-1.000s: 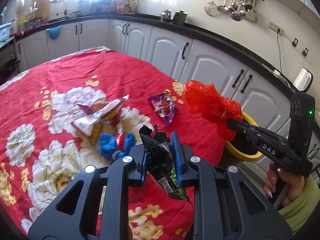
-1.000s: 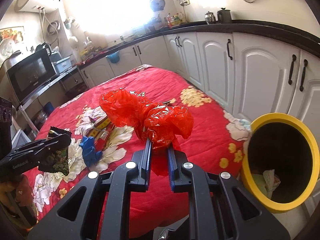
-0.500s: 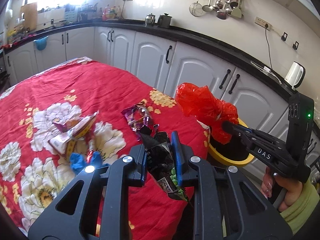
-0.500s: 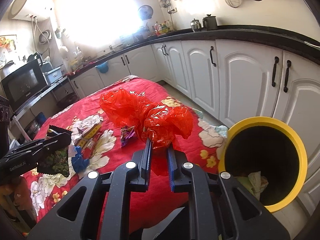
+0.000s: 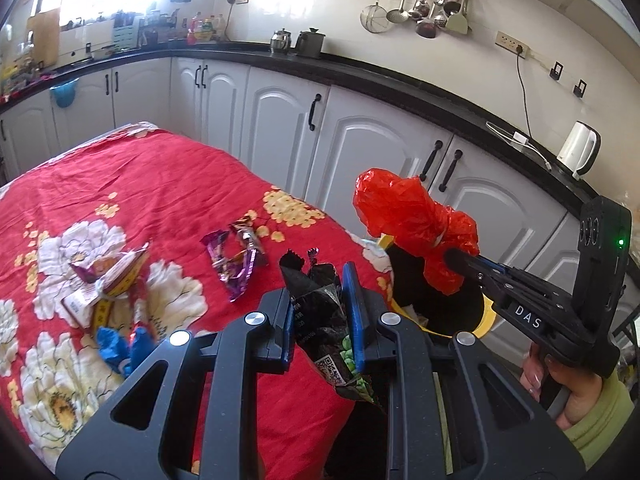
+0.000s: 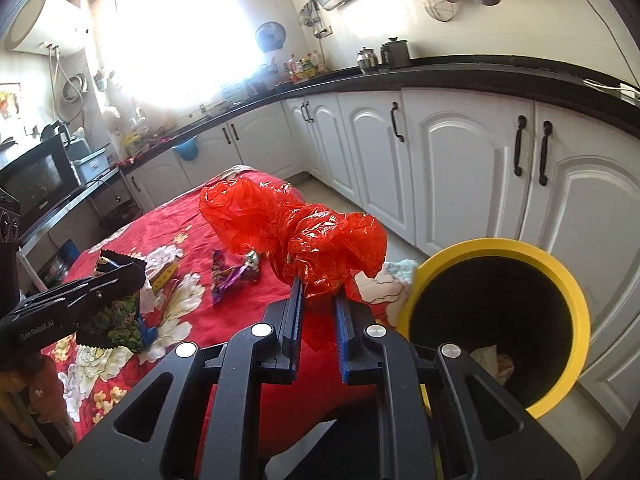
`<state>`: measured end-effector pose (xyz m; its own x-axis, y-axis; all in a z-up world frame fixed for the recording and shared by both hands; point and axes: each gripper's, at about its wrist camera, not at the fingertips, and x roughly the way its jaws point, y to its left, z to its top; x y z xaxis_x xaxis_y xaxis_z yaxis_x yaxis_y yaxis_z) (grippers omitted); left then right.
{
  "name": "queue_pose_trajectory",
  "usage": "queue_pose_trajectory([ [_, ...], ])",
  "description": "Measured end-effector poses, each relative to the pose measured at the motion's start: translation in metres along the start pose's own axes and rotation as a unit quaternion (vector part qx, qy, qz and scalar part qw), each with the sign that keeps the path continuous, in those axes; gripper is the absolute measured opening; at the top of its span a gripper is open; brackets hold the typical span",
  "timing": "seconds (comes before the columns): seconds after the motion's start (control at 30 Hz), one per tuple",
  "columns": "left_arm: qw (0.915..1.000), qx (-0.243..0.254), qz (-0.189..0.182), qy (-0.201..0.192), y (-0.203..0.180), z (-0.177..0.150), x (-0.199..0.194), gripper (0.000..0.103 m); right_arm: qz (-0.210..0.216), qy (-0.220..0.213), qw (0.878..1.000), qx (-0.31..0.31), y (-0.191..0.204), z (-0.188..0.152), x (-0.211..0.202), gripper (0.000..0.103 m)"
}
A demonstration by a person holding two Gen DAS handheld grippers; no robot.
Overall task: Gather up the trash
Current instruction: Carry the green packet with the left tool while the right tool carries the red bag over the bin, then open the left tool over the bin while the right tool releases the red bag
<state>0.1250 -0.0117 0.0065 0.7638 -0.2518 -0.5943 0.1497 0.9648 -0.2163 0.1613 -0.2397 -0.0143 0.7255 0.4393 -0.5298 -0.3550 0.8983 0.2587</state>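
Observation:
My left gripper (image 5: 318,294) is shut on a black snack wrapper (image 5: 320,312) with green print, held over the table's right edge. My right gripper (image 6: 318,288) is shut on a crumpled red plastic bag (image 6: 296,232), which hangs just left of the yellow-rimmed bin (image 6: 500,248). In the left wrist view the red bag (image 5: 412,224) sits above the bin (image 5: 486,320), which it mostly hides. The bin holds some crumpled paper (image 6: 492,360). On the red floral tablecloth (image 5: 140,184) lie a purple wrapper (image 5: 238,260), a yellow carton wrapper (image 5: 108,280) and a blue scrap (image 5: 120,344).
White cabinets (image 6: 460,168) under a black counter run behind and beside the bin. A kettle (image 5: 580,152) stands on the counter and utensils (image 5: 432,8) hang on the wall. A person's hand in a green sleeve (image 5: 588,408) holds the right gripper.
Both grippers have moved right, off the table toward the bin, each still holding its piece. The bin now looms larger and closer in the right wrist view.

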Motion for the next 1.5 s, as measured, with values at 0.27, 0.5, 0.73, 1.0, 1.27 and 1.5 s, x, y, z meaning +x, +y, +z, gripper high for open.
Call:
queue_pose_trajectory([
  [0.27, 0.9998, 0.004, -0.018, 0.001, -0.020, 0.007, 0.016, 0.015, -0.025, -0.011, 1.000, 0.016, -0.028, 0.004, -0.010, 0.014],
  [0.5, 0.9995, 0.011, -0.030, 0.002, -0.038, 0.012, 0.029, 0.015, -0.046, -0.021, 0.998, 0.028, -0.052, 0.007, -0.018, 0.014],
  [0.73, 0.9990, 0.017, -0.042, 0.007, -0.055, 0.016, 0.043, 0.015, -0.068, -0.031, 0.996, 0.041, -0.074, 0.008, -0.026, 0.014],
  [1.0, 0.9980, 0.025, -0.057, 0.013, -0.078, 0.019, 0.060, 0.015, -0.096, -0.036, 0.993, 0.056, -0.099, 0.005, -0.032, 0.014],
  [1.27, 0.9970, 0.029, -0.069, 0.020, -0.098, 0.020, 0.079, 0.015, -0.121, -0.034, 0.989, 0.073, -0.121, -0.001, -0.033, 0.014],
  [1.5, 0.9965, 0.031, -0.071, 0.032, -0.109, 0.018, 0.103, 0.015, -0.137, -0.026, 0.986, 0.090, -0.140, -0.008, -0.030, 0.014],
])
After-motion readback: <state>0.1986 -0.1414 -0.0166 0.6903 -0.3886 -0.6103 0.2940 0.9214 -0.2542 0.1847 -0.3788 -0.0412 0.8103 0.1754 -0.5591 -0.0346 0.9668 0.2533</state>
